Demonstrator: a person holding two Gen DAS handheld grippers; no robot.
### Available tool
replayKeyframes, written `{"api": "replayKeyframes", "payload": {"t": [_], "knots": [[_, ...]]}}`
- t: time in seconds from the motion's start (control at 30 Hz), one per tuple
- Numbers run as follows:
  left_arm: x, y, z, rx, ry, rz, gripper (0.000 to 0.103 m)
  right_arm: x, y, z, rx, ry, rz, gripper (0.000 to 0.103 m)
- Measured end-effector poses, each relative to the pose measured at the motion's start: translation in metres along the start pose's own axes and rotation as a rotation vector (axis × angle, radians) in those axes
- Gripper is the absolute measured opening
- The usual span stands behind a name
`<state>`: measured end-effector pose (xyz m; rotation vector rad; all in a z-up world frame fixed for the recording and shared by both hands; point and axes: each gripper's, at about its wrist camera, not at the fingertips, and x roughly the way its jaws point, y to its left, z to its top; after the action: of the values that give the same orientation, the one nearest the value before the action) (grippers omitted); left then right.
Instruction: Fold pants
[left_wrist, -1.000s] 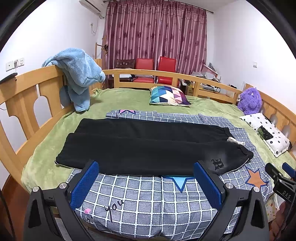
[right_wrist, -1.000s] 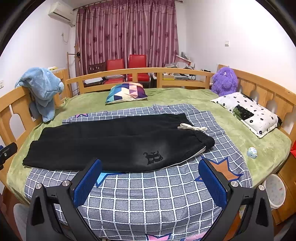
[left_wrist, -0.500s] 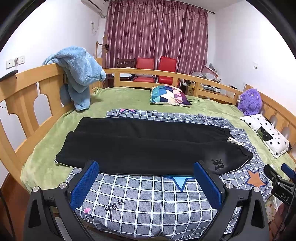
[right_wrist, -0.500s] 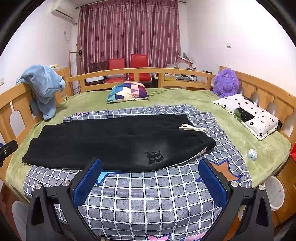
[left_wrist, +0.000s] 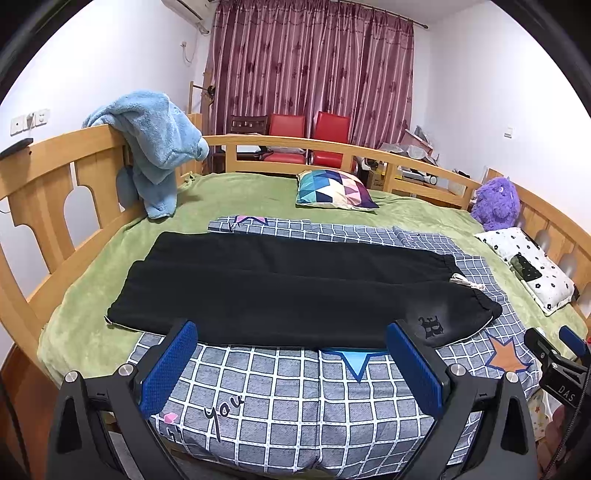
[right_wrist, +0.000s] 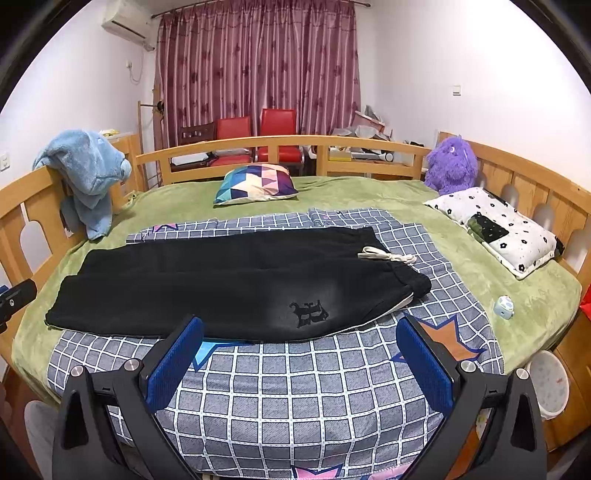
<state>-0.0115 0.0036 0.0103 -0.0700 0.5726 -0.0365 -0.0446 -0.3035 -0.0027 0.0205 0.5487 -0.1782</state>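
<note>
L wrist view: left gripper (left_wrist: 291, 363) was spread wide w/ nothing between its blue pads, held over the grid quilt (left_wrist: 280, 398) just short of the black pants (left_wrist: 288, 288), which lay flat, legs side by side, waistband to the right. R wrist view: right gripper (right_wrist: 301, 362) likewise wide apart & empty, near the pants' (right_wrist: 221, 284) front edge by the logo (right_wrist: 308, 309); white drawstring (right_wrist: 386, 255) at the waistband.

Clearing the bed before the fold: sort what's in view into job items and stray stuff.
For the job: black pants, white drawstring, left gripper, right gripper, both open.

Lying about: triangle-pattern cushion, purple plush toy, flowered pillow, blue blanket.
</note>
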Motion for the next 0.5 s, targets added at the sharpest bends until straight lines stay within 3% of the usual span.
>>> {"api": "replayKeyframes", "payload": {"t": [0.5], "knots": [[0.019, -0.003, 0.002, -0.002, 0.020, -0.002, 0.103, 0.007, 0.011, 0.002, -0.017, -0.002, -0.006, 0.102]]}}
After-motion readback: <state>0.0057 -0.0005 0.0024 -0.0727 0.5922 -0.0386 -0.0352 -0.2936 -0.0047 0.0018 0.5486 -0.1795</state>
